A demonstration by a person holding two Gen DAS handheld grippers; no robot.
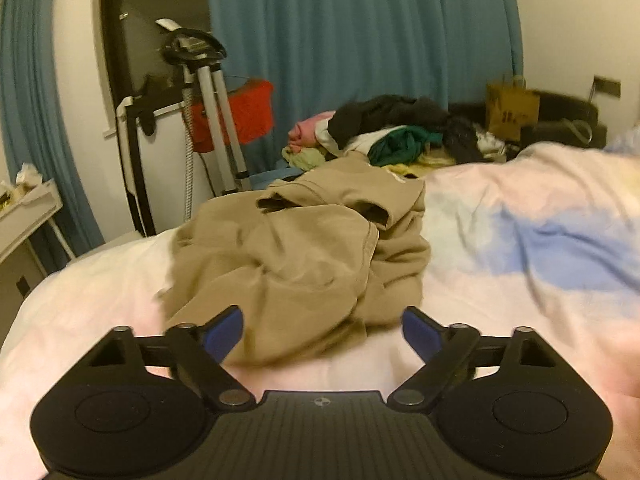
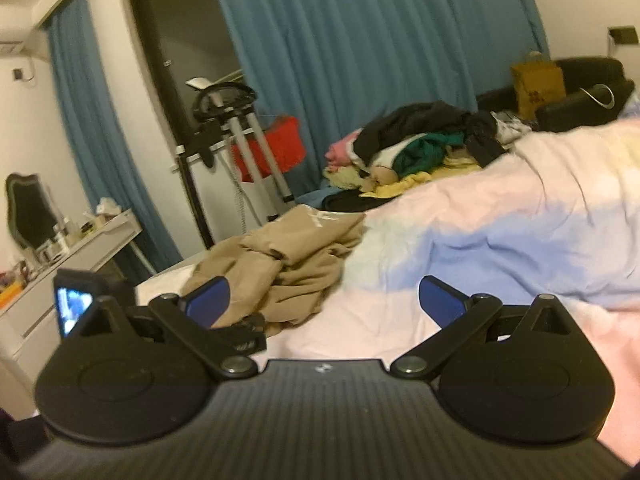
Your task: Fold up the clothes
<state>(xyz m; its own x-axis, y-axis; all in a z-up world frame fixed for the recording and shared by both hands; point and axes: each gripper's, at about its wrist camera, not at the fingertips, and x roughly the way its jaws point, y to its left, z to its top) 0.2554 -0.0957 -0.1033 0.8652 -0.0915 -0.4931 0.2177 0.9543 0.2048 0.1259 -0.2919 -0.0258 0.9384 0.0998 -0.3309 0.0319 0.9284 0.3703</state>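
Note:
A crumpled tan garment [image 1: 296, 264] lies in a heap on the pink and blue bedspread [image 1: 520, 240]. My left gripper [image 1: 322, 330] is open just in front of the garment's near edge, its blue pads wide apart with nothing between them. In the right wrist view the same tan garment [image 2: 280, 264] lies ahead and to the left. My right gripper [image 2: 324, 300] is open over the bedspread [image 2: 500, 240], to the right of the garment and apart from it. The other gripper's camera unit [image 2: 76, 304] shows at the left of that view.
A pile of mixed clothes [image 1: 400, 132] sits at the far end of the bed. Beyond it are blue curtains [image 1: 360, 40], a garment steamer stand [image 1: 212, 112], a red item [image 1: 240, 112] and a brown paper bag [image 1: 510, 108]. A white dresser [image 2: 72, 256] stands left.

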